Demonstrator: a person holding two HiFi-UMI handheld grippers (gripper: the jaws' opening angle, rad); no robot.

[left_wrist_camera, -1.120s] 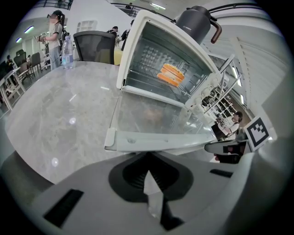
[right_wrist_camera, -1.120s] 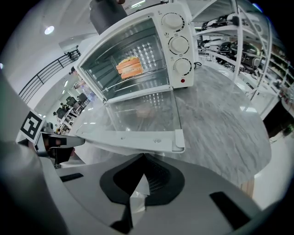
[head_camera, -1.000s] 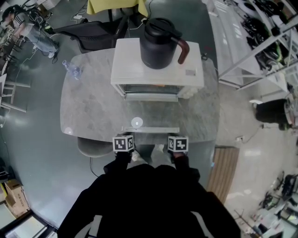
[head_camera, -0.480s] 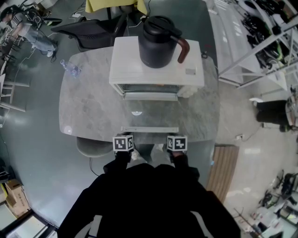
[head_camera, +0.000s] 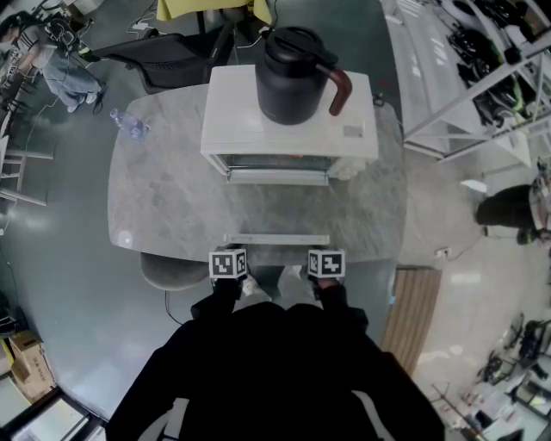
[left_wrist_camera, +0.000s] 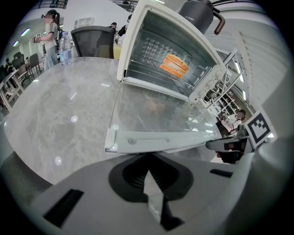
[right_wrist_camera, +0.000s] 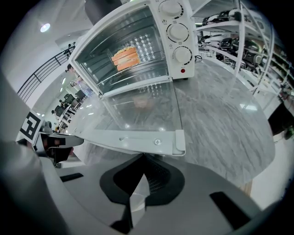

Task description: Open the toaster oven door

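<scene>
The toaster oven door [head_camera: 277,211] is staying flat open, the left hand-held gripper [left_wrist_camera: 148,176] and right hand-held gripper [right_wrist_camera: 138,183] hovering closed and empty just behind its handle [head_camera: 277,239]; task seemingly done.

Lab or workshop; metal shelving racks [head_camera: 448,60] of gear, office chair [head_camera: 172,60], cardboard boxes [head_camera: 26,362]

The orange item [left_wrist_camera: 173,65] inside the toaster oven [left_wrist_camera: 130,41] cannot be identified; the jug [left_wrist_camera: 197,11] is cut off by the upper edge in both gripper views.
</scene>
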